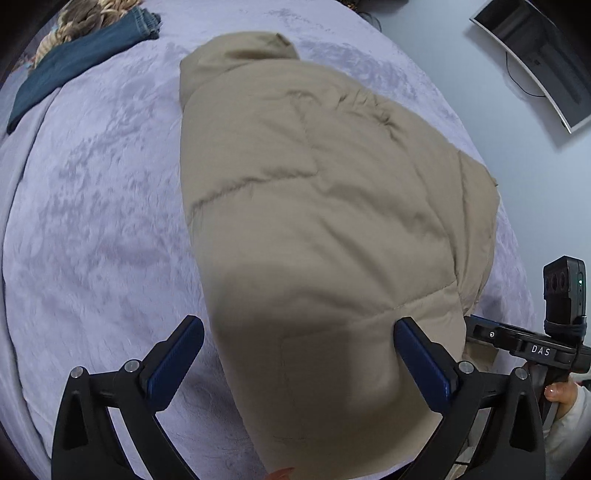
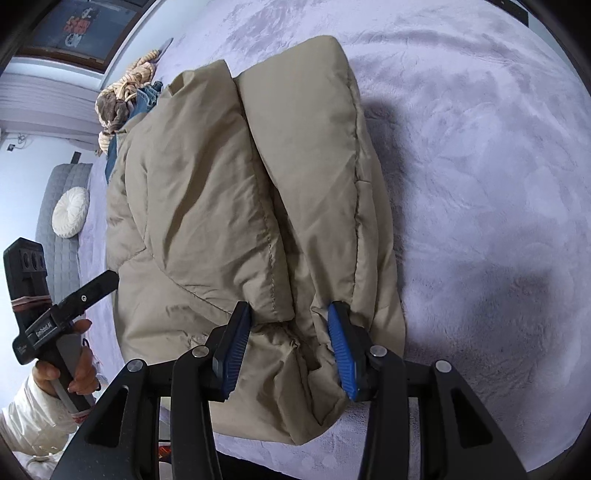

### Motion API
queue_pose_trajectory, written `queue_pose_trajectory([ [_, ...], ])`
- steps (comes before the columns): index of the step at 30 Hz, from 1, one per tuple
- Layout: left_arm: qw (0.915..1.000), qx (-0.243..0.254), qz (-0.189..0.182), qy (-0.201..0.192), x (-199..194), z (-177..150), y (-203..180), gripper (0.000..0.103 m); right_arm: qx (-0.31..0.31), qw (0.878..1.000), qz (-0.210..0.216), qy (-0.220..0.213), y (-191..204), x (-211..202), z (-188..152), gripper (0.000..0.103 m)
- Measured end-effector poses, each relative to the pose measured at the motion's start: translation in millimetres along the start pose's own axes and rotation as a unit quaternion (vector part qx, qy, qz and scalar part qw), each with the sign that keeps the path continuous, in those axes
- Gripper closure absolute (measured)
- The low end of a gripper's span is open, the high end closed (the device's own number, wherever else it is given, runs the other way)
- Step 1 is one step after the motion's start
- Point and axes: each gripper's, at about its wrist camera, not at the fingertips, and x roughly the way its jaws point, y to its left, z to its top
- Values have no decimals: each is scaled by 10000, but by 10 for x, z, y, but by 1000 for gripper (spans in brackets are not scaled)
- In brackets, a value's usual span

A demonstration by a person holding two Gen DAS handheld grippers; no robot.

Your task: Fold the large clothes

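Note:
A beige puffer jacket (image 1: 317,206) lies folded on a lavender bed cover (image 1: 96,221). My left gripper (image 1: 297,354) is open wide, its blue pads on either side of the jacket's near end, not closed on it. In the right wrist view the jacket (image 2: 221,206) shows two padded rolls side by side. My right gripper (image 2: 290,339) is partly closed, its blue pads pressing a bunched fold of the jacket's near edge between them. The left gripper also shows in the right wrist view (image 2: 99,284), and the right gripper shows at the edge of the left wrist view (image 1: 480,328).
Folded blue jeans (image 1: 81,55) and a brown braided item (image 1: 77,18) lie at the far end of the bed. A monitor (image 1: 535,55) stands by the wall. A round white cushion (image 2: 70,216) rests on a grey quilted piece (image 2: 55,206).

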Motion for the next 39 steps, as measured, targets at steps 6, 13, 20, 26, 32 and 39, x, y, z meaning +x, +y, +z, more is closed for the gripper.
queue_pose_trajectory([
  [6,9995,-311,-3,33,52,-113,47,0,-123,9997,-210,92,108,44,12,51],
  [13,9999,-154,61,-28,-75,-139,25,0,165,9993,-314,-119,222,-82,-4,42],
  [20,9998,-41,188,-83,-289,-218,114,0,249,9976,-468,-438,327,-223,-116,30],
  [26,9995,-164,90,-244,-442,-256,334,0,343,9951,-484,-796,476,-392,-144,30],
  [32,9981,-463,87,-387,-440,-100,499,0,181,9926,-459,-1108,653,-484,134,30],
  [39,9951,-877,123,-439,-239,182,520,0,822,9896,616,-1005,525,-263,911,34],
])
